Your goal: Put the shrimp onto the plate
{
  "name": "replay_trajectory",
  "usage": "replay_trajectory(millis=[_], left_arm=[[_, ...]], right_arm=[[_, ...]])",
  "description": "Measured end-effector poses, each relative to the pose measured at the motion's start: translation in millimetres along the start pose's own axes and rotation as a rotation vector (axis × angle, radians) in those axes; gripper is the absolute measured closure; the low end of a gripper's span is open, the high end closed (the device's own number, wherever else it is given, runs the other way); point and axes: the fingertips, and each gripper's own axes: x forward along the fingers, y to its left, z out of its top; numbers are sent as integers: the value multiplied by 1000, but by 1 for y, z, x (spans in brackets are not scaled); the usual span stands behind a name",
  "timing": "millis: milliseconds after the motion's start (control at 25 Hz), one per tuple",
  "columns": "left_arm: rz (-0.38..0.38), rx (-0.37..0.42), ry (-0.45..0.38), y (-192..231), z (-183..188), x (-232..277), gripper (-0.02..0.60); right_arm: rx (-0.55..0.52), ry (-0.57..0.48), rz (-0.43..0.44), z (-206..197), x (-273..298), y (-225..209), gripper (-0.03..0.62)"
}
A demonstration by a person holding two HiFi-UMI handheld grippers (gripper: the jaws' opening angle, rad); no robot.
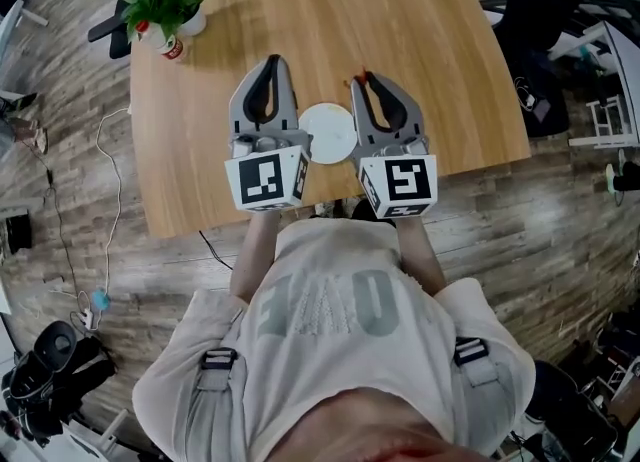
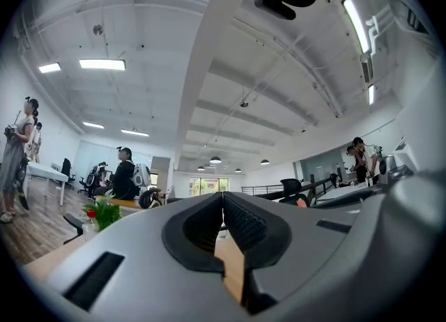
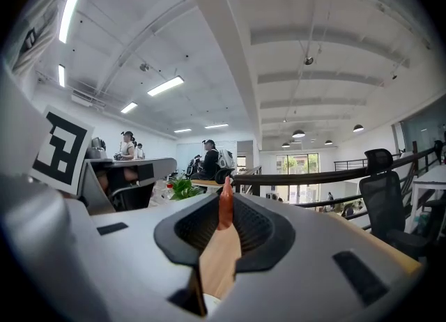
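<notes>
Where the shrimp was: we had the shrimp (image 3: 225, 202) pinched in the right gripper (image 3: 224, 216), poking out past the jaw tips.
Left gripper (image 2: 223, 205): jaws together, nothing between them.
Plate (image 1: 330, 133): on the table (image 1: 440, 70) between both grippers, left of the shrimp and nearer us.
Next move, we judged: draw the right gripper back and leftward over the plate.

So the plate (image 1: 329, 133) sits on the table (image 1: 420, 40) close to its near edge, right between the two grippers: left gripper (image 1: 271, 60) on its left, right gripper (image 1: 366, 78) on its right. The shrimp (image 3: 225, 205) is pinched between the right gripper's tips. The plant (image 1: 167, 0) is way off on the far left corner, with a bottle (image 1: 171, 46) just beside it.
</notes>
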Motion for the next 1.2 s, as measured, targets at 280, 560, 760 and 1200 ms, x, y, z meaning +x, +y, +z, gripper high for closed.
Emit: replay_trajectory(millis=[280,560,760,1200], left_arm=[[43,-10,29,-20,-9,3,571],[109,8,30,-25,-10,-4,571],[156,58,18,-27,-10,-12,571],[252,72,65,0,-21,-33,571]], right_arm=[[-2,24,66,-6,-5,-19,525],[26,58,152,-19,6,-23,525],[19,103,208,-41,14,-20,525],[-13,209,328,-88,31,12,525]])
